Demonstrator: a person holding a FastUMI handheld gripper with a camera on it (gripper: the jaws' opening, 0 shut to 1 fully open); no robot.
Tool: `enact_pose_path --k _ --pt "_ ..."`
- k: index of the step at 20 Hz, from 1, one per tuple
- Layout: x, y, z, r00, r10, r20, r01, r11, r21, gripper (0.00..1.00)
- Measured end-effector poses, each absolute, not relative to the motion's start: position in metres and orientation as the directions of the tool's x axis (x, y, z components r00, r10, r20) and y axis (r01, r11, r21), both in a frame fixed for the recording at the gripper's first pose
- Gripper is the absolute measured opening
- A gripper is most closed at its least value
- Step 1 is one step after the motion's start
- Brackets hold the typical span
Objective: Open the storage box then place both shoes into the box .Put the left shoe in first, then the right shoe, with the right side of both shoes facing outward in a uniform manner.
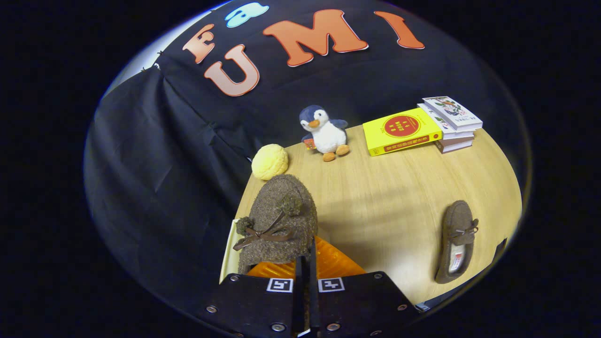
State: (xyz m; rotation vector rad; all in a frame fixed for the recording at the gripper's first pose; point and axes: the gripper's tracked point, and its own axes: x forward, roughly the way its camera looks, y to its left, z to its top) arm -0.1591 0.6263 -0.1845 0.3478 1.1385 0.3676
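At the bottom centre of the frame the gripper (pixel 307 277) has its two fingers drawn almost together, pinching the rear edge of a brown fuzzy shoe (pixel 279 220) between them. That shoe rises just ahead of the fingers with its toe pointing up the frame and a brown bow on top. Under it and to its right lies an orange ribbed surface (pixel 335 260), with a pale rim (pixel 228 251) showing at the lower left; this looks like the storage box, though too little of it is visible to say whether the shoe sits inside or is held above it. The second shoe (pixel 456 239) lies on the wooden table (pixel 399 188) at the right, well apart. Further back stand a yellow round toy (pixel 269 161), a plush penguin (pixel 324 132) and a stack of books (pixel 425 126).
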Motion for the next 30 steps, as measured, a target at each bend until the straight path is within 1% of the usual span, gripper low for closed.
enact_pose_path --k 5,10,14,17,19,21,23,24,25,26,29,30 --pt "-0.181 0.693 -0.199 0.309 0.470 -0.827 -0.146 0.883 0.447 0.05" --pt "-0.203 0.733 -0.239 0.234 0.431 -0.872 -0.194 0.899 0.393 0.05" --pt "-0.224 0.751 -0.273 0.174 0.389 -0.905 -0.206 0.913 0.353 0.05" --pt "-0.243 0.753 -0.301 0.107 0.312 -0.944 -0.203 0.936 0.287 0.05" --pt "-0.250 0.755 -0.314 0.066 0.294 -0.953 -0.187 0.942 0.278 0.05" --pt "-0.253 0.759 -0.322 0.028 0.293 -0.956 -0.212 0.936 0.281 0.06" --pt "-0.262 0.763 -0.324 -0.017 0.326 -0.945 -0.254 0.913 0.319 0.12" --pt "-0.266 0.765 -0.320 -0.033 0.349 -0.937 -0.262 0.901 0.345 0.19" --pt "-0.272 0.767 -0.317 -0.050 0.364 -0.930 -0.270 0.892 0.364 0.23" --pt "-0.272 0.767 -0.312 -0.058 0.387 -0.920 -0.275 0.880 0.388 0.30" --pt "-0.273 0.767 -0.286 -0.056 0.500 -0.864 -0.308 0.815 0.491 0.43" --pt "-0.271 0.764 -0.276 -0.053 0.537 -0.842 -0.326 0.788 0.523 0.53"
